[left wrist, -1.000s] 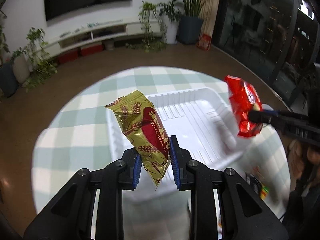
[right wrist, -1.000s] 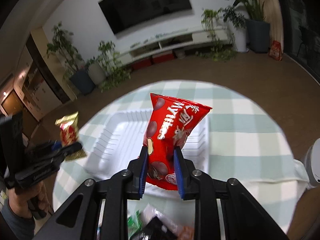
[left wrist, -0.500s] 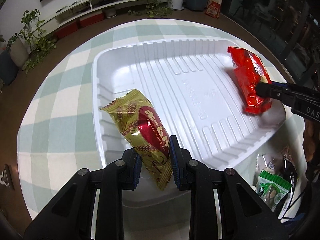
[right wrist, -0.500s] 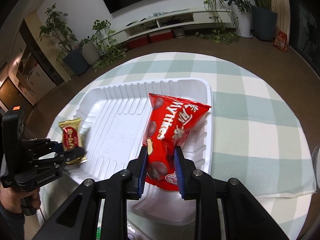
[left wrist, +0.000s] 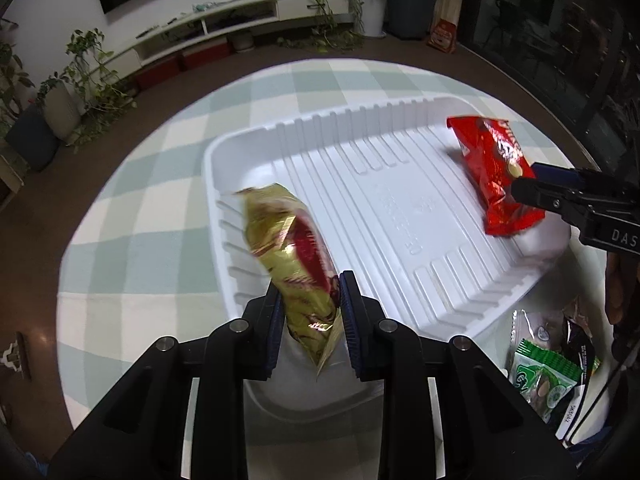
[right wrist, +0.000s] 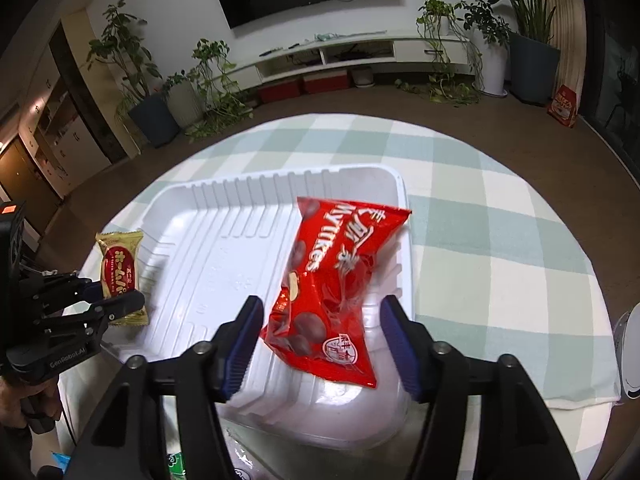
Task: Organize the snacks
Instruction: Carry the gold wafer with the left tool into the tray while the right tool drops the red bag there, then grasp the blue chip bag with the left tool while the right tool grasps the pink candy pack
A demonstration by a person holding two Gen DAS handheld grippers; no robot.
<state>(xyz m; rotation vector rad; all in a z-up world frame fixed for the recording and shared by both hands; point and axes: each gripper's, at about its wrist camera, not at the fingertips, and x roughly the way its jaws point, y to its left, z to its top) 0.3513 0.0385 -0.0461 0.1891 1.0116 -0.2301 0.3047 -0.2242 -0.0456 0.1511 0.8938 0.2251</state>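
Living room behind, with plants, a TV and a low white shelf along the top of both views. We see a round table with a checked cloth [right wrist: 500, 248] filling mid-frame, and a white ribbed tray [right wrist: 208, 248] at centre on it.

Left gripper [left wrist: 308, 308], bottom centre of the left view: jaws pressed onto the lower part of a gold pack [left wrist: 292, 248]. The pack tilts up-left over the tray's left end and is blurred. In the right view the same pack [right wrist: 120, 268] shows at far left, over the tray's left rim, pinched by the left gripper [right wrist: 116, 302].

Right gripper [right wrist: 320, 328], bottom centre of the right view: jaws spread wide, both blue pads clear of the red bag [right wrist: 336, 284]. The bag sits between them on the tray's right side, its upper corner by the right rim. In the left view the red bag [left wrist: 492, 176] lies at the tray's right end, with the right gripper [left wrist: 532, 184] coming in from the frame's right edge and its tip over the bag's near end.

Tray floor between the two packs is bare white. Cloth is open to the right of the tray in the right view and left of it in the left view.

Loose snack packs [left wrist: 548, 372] sit lower right in the left view, just beside the tray's near corner. White object [right wrist: 630, 360] at the right edge of the right view, on the cloth's edge.
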